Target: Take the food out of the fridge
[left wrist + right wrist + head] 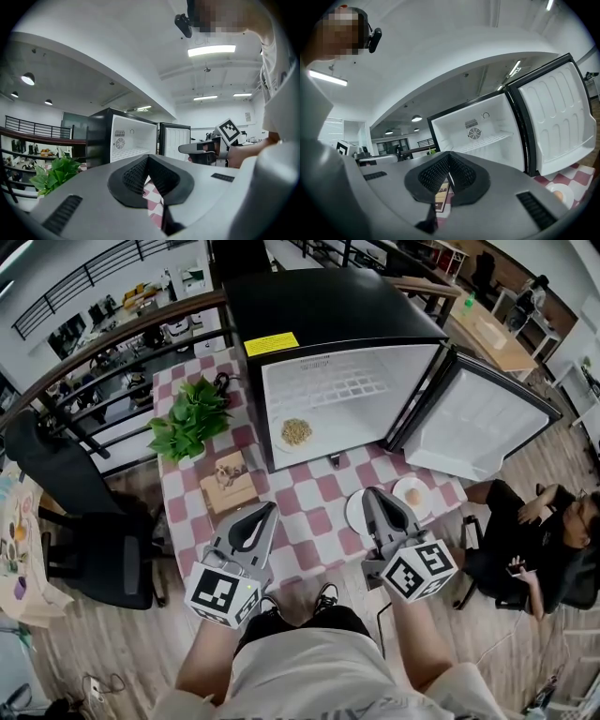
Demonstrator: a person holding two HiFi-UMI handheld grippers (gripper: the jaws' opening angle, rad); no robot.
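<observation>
Food job looks partly done: one plate is left inside

The fridge sits on the checked table. Its door is swung wide open to the right. Inside, on the white floor of the fridge, there is one plate with a pile of pale brown food. I think this is the thing to take out next.

Some food looks like it is already out. A small plate with a round bun-like bit sits on the table just in front of the open door. Another white plate lies beside it, partly hidden, so I cannot tell what is on it. A tan board with something small on top sits by the green plant.

The left gripper and the right gripper are held side by side in front of the fridge, pointing at it. Both are well apart from the plate inside. The jaws of each are pressed together with nothing in them.

So the door part is done. Getting hold of the last plate and setting it on the table is what is left, I think.
</observation>
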